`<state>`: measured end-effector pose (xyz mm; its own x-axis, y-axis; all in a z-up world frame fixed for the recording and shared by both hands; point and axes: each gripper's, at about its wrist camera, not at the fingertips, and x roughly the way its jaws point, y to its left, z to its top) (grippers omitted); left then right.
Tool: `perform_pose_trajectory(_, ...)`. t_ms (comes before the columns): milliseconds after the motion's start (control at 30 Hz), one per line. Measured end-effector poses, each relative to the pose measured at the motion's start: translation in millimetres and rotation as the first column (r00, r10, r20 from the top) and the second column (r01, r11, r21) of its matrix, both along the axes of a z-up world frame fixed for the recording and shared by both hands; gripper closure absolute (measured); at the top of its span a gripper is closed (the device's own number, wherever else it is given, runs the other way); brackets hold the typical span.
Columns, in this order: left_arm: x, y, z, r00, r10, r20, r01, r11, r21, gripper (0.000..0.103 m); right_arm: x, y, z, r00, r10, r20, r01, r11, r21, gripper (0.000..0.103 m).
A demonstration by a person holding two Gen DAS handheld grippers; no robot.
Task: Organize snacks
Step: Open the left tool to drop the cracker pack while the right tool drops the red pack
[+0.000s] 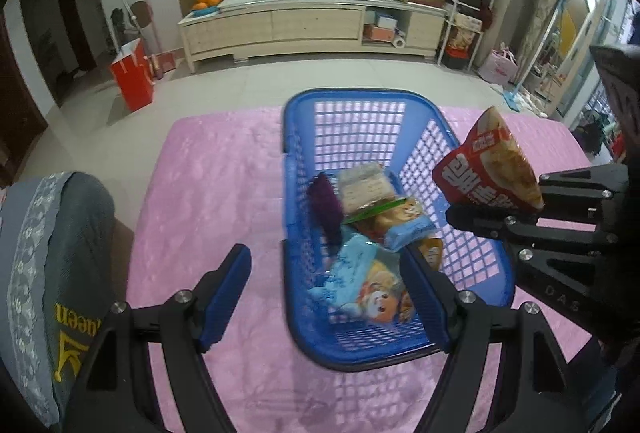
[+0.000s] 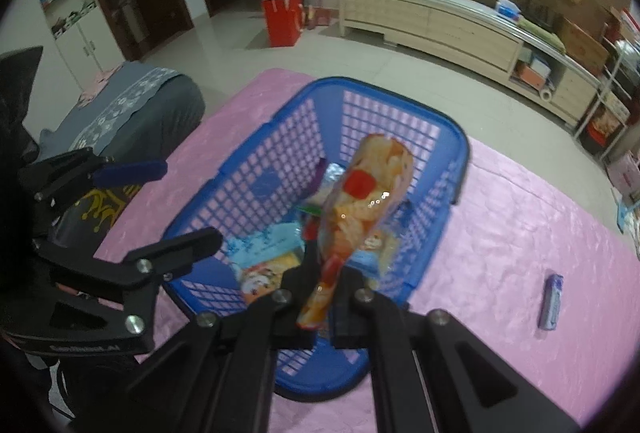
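Right wrist view: the right gripper [image 2: 322, 313], jaws clamped, pinches the bottom seam of a red-and-orange crinkly plastic snack packet [image 2: 360, 217], which stands up above the blue latticed plastic basket [image 2: 456, 141] on the pink tablecloth [image 2: 500, 233]. Left gripper [image 1: 324, 289] stands empty with jaws wide, straddling the basket's near-left wall. Several wrapped snacks, among them a light-blue cartoon-printed pouch [image 1: 360, 285], already lie in the basket. To finish the step well, the packet should probably be carried over the clear far half, lowered close to the pile, then released, so it neither catches the rim nor slides out. A small blue-and-white wrapped stick [image 2: 551, 301] remains on the cloth, well apart.
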<state>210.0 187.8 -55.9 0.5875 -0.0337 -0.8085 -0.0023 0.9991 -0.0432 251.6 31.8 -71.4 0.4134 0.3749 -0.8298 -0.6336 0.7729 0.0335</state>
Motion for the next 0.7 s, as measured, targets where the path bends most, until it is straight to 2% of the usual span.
perform_pose_trajectory(200, 1, 17, -4, 0.999, 0.029, -0.015, -0.029, 1.0, 0.008, 0.028, 6, 19, -9, 0.999, 0.035, -0.027, -0.035, 0.999, -0.013, 0.097)
perform_pose_trajectory(500, 7, 27, -13, 0.998, 0.049, -0.028, -0.049, 0.999, -0.002, 0.028, 26, 41, -21, 0.999, 0.031, -0.033, -0.032, 0.999, -0.029, 0.097)
perform_pose_trajectory(533, 8, 27, -12, 0.998, 0.049, -0.029, -0.049, 0.999, -0.003, 0.028, 28, 41, -21, 1.0, 0.02, -0.018, -0.021, 0.999, -0.037, 0.093)
perform_pose_trajectory(600, 8, 27, -14, 0.998, 0.051, -0.031, -0.051, 0.999, -0.007, 0.028, 31, 40, -22, 1.0, 0.004, -0.008, -0.005, 0.999, -0.045, 0.073)
perform_pose_trajectory(667, 9, 28, -16, 0.998, 0.052, -0.033, -0.052, 0.999, -0.008, 0.028, 31, 38, -22, 1.0, 0.014, -0.006, -0.014, 0.999, -0.043, 0.034)
perform_pose_trajectory(700, 9, 28, -17, 0.998, 0.052, -0.034, -0.052, 0.999, -0.008, 0.028, 30, 37, -21, 1.0, 0.013, 0.011, -0.012, 0.999, -0.049, 0.029)
